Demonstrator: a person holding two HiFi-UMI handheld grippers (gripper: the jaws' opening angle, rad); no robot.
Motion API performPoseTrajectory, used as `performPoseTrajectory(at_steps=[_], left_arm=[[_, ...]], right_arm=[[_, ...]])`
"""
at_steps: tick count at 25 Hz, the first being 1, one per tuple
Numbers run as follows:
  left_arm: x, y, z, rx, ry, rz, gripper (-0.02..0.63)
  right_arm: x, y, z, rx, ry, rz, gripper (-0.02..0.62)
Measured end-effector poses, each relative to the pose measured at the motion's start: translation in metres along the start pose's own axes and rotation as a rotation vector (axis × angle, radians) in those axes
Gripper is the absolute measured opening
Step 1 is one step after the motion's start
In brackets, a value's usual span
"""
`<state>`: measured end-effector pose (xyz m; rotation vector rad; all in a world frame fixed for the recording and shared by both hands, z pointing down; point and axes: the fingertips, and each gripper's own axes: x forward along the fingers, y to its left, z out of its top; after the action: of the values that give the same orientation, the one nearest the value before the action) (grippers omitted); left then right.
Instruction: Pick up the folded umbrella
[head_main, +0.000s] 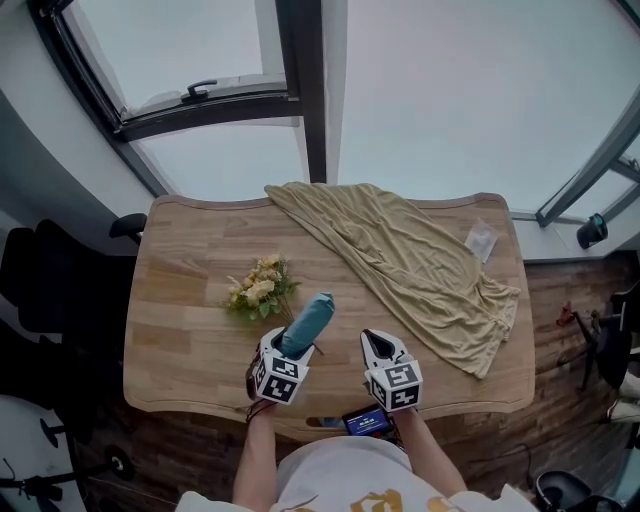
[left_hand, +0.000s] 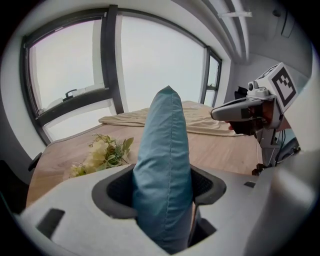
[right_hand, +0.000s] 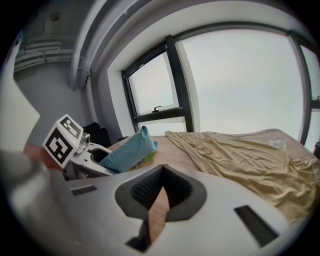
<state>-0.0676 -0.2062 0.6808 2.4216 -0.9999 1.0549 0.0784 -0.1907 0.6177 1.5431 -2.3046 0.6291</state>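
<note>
Teal fabric fills the left gripper view: the folded umbrella, a seam running down its length, stands between the jaws of the left gripper. They are clamped on its lower part from both sides. The umbrella's free end rises clear of the wooden table and points toward a small bunch of pale yellow flowers lying just beyond it.

The right gripper carries nothing. Its own view shows the dark pads drawn together, with only a thin wedge of table wood visible between them. It hovers near the table's front edge, just beside the left gripper and apart from it.

From the head view we see the whole layout. A beige cloth is draped in folds from the far edge across the right half of the table. A small clear packet lies beside it near the far right corner. A small device with a lit blue screen sits at the front edge, by the person's body.

Neither gripper view takes in that device. The left gripper view gives the right gripper from the side, with its marker cube raised, which its own view cannot. The right gripper view shows the umbrella slanting upward out of the left gripper.
</note>
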Motion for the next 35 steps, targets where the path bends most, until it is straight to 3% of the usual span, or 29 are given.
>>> performPoseTrajectory(at_steps=[17, 26, 31, 35], left_arm=[[-0.073, -0.027, 0.024, -0.094, -0.261, 0.018, 0.311], [-0.119, -0.034, 0.031, -0.218, -0.461, 0.026, 0.311], [-0.14, -0.034, 0.032, -0.178, -0.501, 0.095, 0.31], [-0.15, -0.041, 0.029, -0.186, -0.528, 0.098, 0.31]], right_arm=[[-0.046, 0.043, 0.013, -0.085, -0.069, 0.017, 0.011], [-0.079, 0.067, 0.011, -0.137, -0.097, 0.027, 0.011], [-0.095, 0.074, 0.015, -0.097, -0.127, 0.027, 0.011], [-0.105, 0.078, 0.019, -0.094, -0.151, 0.029, 0.011]])
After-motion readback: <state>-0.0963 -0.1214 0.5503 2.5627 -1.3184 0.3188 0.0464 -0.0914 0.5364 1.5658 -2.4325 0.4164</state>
